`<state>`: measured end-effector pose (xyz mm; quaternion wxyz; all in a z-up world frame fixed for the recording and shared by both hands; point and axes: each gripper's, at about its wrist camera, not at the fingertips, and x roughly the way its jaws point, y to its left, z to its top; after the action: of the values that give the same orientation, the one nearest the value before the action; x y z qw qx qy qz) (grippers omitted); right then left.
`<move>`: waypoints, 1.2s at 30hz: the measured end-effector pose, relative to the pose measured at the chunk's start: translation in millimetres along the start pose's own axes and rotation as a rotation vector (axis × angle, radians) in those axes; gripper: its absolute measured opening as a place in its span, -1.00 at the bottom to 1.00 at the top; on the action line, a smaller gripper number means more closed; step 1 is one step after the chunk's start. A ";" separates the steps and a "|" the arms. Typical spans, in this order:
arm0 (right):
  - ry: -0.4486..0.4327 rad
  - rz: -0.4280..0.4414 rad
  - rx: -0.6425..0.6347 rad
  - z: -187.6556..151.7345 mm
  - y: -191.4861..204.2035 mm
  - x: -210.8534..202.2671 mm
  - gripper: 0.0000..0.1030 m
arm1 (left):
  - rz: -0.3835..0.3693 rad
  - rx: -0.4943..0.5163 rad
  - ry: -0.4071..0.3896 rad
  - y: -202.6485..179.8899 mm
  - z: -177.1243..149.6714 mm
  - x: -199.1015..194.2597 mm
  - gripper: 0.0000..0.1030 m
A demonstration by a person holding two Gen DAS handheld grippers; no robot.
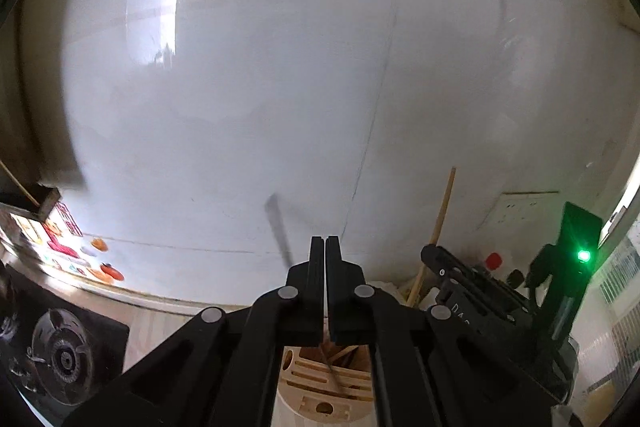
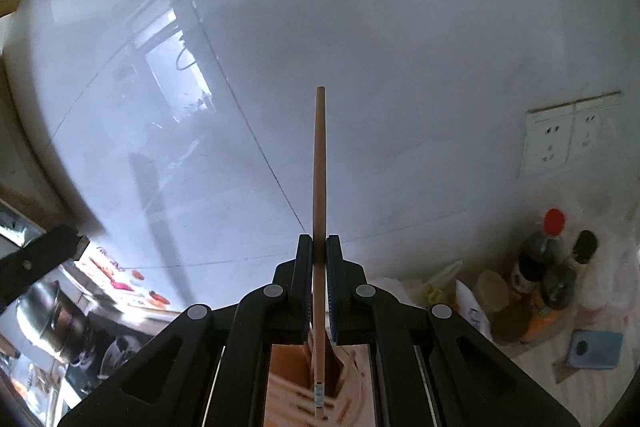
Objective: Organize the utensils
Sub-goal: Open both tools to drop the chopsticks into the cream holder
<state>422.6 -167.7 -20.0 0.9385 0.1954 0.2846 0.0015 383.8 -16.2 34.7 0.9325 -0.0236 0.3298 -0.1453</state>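
My right gripper (image 2: 319, 241) is shut on a long wooden chopstick (image 2: 319, 163). The chopstick stands upright, well above the fingertips, and its lower end hangs over the wooden utensil holder (image 2: 288, 387). My left gripper (image 1: 325, 241) is shut, and nothing sticks out past its tips. The slotted top of the utensil holder (image 1: 320, 383) lies below it, with a thin stick in one slot. In the left wrist view the right gripper (image 1: 430, 253) shows at the right with the chopstick (image 1: 443, 207). The left gripper's fingertip (image 2: 74, 245) shows at the left edge of the right wrist view.
A white tiled wall (image 1: 280, 87) fills most of both views. A gas burner (image 1: 60, 359) lies at lower left. A steel pot (image 2: 40, 315) is beyond it. Bottles (image 2: 548, 267) and a blue box (image 2: 596, 349) stand at right under wall sockets (image 2: 560, 139).
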 end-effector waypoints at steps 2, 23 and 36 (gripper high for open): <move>-0.022 -0.001 0.004 -2.7 0.2 9.7 -0.87 | 0.008 -0.014 0.024 6.9 -2.6 14.0 -1.00; 0.058 -0.060 -0.079 -52.5 -32.0 -27.3 0.16 | 0.326 -0.144 0.173 89.7 -109.2 13.7 1.00; 0.128 -0.287 -0.187 -110.6 -17.8 -88.0 0.99 | 0.278 0.026 0.142 42.2 -139.6 -35.7 1.00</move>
<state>287.8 -153.7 -63.8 0.9231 0.0641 0.3674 -0.0937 281.3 41.7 -58.5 0.9183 0.0446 0.3929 -0.0205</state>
